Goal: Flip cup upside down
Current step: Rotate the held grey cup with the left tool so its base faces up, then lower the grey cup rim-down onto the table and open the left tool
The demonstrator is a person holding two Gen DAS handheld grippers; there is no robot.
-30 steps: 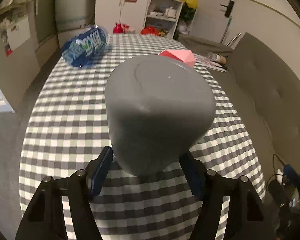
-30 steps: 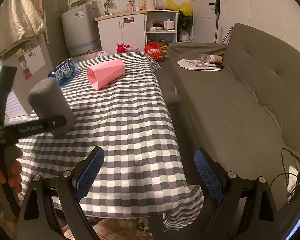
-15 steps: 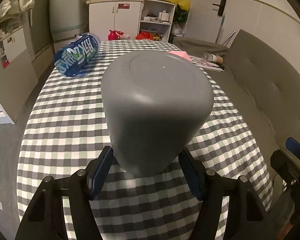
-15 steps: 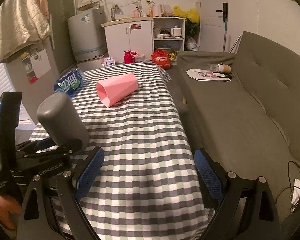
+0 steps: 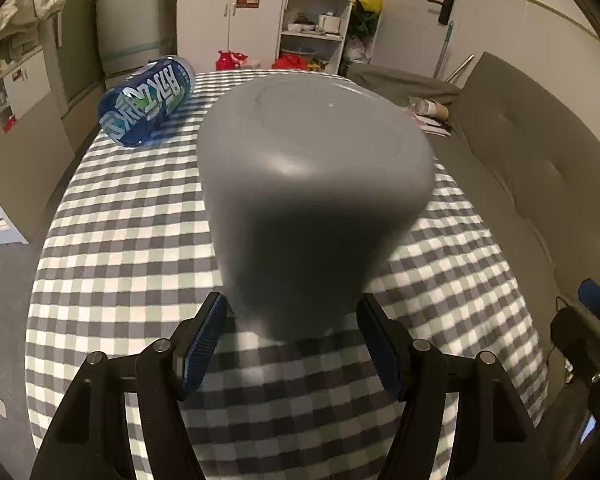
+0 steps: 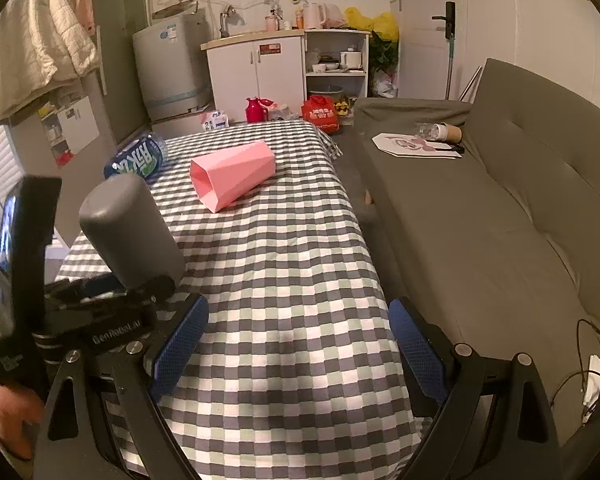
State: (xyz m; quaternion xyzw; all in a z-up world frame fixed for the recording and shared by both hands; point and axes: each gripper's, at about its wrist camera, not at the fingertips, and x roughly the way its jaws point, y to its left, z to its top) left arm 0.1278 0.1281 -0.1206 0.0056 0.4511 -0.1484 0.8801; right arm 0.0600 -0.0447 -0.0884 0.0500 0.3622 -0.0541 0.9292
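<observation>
A grey cup (image 5: 312, 200) fills the left wrist view, its closed base up and towards the camera, its mouth end down between my fingers. My left gripper (image 5: 292, 344) is shut on the cup near its mouth, just above the checked tablecloth (image 5: 112, 264). In the right wrist view the grey cup (image 6: 132, 228) stands tilted, base up, at the table's near left, held by the left gripper (image 6: 124, 296). My right gripper (image 6: 298, 348) is open and empty over the table's near edge.
A pink faceted cup (image 6: 232, 176) lies on its side mid-table. A blue bottle (image 5: 148, 100) lies at the far left. A grey sofa (image 6: 480, 216) runs along the table's right side. White cabinets (image 6: 260, 72) stand beyond.
The grey cup has tipped more upright, base up, in the left gripper. The right gripper has swung left and drawn in over the table.
</observation>
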